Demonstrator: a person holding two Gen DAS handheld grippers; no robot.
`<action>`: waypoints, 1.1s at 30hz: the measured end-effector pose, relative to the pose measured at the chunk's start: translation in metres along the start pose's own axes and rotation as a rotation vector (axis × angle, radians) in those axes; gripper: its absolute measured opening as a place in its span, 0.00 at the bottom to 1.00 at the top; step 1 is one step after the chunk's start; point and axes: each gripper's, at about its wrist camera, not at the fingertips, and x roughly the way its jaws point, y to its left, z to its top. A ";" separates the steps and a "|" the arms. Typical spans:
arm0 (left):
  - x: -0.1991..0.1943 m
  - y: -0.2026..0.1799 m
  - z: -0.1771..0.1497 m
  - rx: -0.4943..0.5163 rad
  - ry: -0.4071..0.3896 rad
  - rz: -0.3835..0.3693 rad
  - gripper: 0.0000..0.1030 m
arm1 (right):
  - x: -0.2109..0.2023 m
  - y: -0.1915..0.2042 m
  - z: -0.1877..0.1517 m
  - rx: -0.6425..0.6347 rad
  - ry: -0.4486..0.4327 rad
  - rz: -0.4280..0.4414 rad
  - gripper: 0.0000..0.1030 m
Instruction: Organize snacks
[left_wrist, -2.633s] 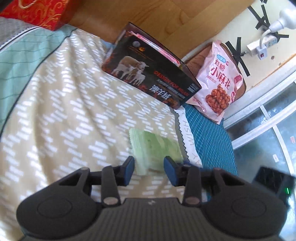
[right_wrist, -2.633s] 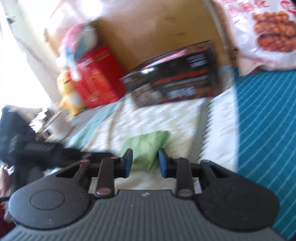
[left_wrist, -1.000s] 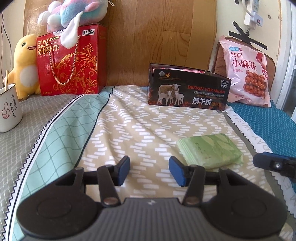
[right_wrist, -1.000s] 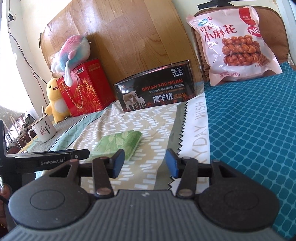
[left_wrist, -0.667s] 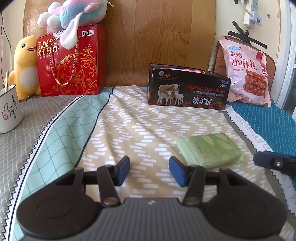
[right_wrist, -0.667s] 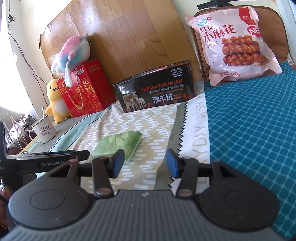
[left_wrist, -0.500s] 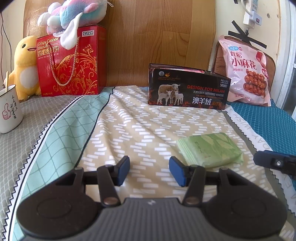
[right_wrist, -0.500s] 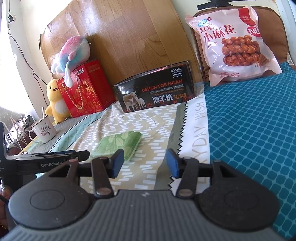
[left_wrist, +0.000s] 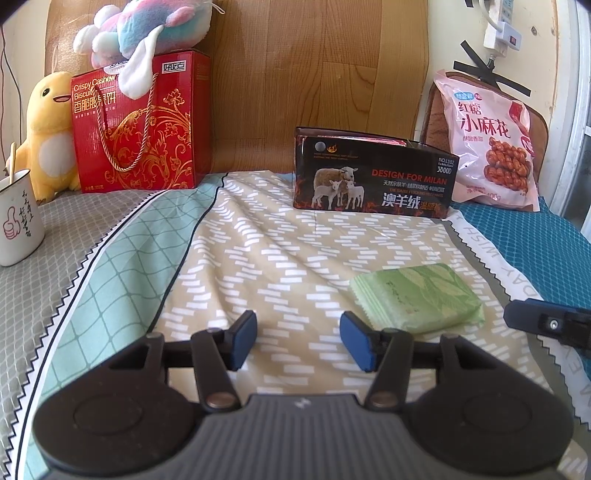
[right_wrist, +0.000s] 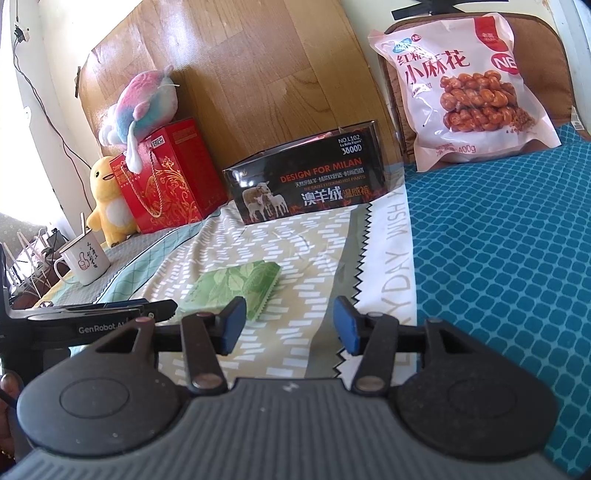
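The flat green leaf-printed snack packet (left_wrist: 417, 297) lies on the beige patterned bedsheet (left_wrist: 280, 251), just ahead and right of the left claw (left_wrist: 298, 341) and ahead-left of the right claw (right_wrist: 287, 325). Both claws gape with nothing between them. The thin packet on soft bedding could slide away or snag fabric; the black open box (left_wrist: 373, 177) sits well apart.

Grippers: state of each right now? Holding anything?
Left gripper: open, empty; the green snack packet lies on the bedspread just beyond its right finger.
Right gripper: open, empty, only bedspread between its fingers.
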 end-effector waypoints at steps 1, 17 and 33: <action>0.000 0.000 0.000 0.000 0.000 0.001 0.50 | 0.000 0.000 0.000 0.000 0.000 -0.001 0.54; 0.002 0.000 0.000 0.013 0.003 0.014 0.56 | -0.004 0.001 -0.002 0.006 -0.021 -0.017 0.55; 0.004 -0.002 0.000 0.033 0.013 0.048 0.70 | -0.003 0.003 -0.001 -0.008 -0.016 -0.040 0.61</action>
